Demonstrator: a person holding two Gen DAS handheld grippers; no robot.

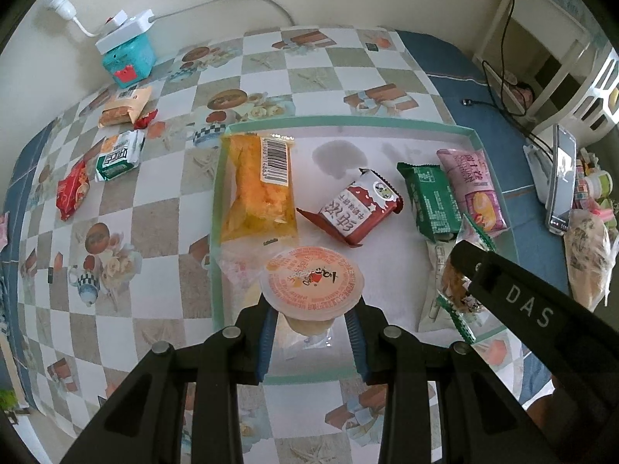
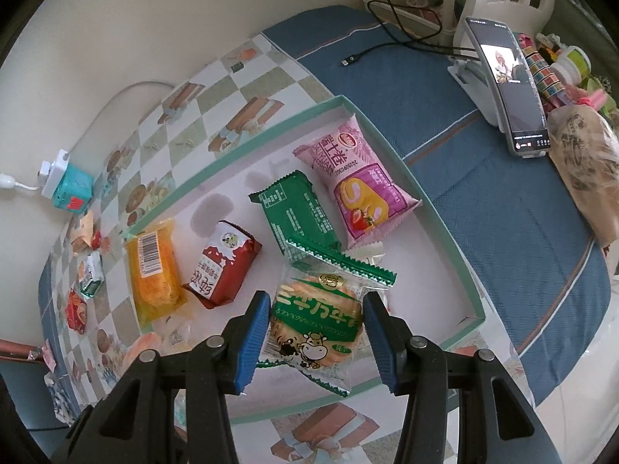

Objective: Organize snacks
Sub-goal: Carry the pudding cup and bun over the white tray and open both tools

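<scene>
A shallow box with a green rim [image 1: 348,121] [image 2: 271,125] holds an orange cake pack [image 1: 257,189] [image 2: 154,270], a red-white pack [image 1: 358,208] [image 2: 220,265], a green pack [image 1: 433,201] [image 2: 301,210] and a pink roll pack [image 1: 474,185] [image 2: 356,181]. My left gripper [image 1: 311,332] is shut on a jelly cup [image 1: 313,282] over the box's near edge. My right gripper [image 2: 315,328] is shut on a green-edged cracker pack [image 2: 317,317] above the box; its finger [image 1: 510,290] shows in the left wrist view.
Loose snacks lie on the checkered cloth at the left: a beige pack [image 1: 123,106], a green-white pack [image 1: 118,156], a red pack [image 1: 71,189]. A teal box with a power strip [image 1: 125,52] stands by the wall. A phone on a stand [image 2: 510,85] and a paper bag [image 2: 584,166] are at the right.
</scene>
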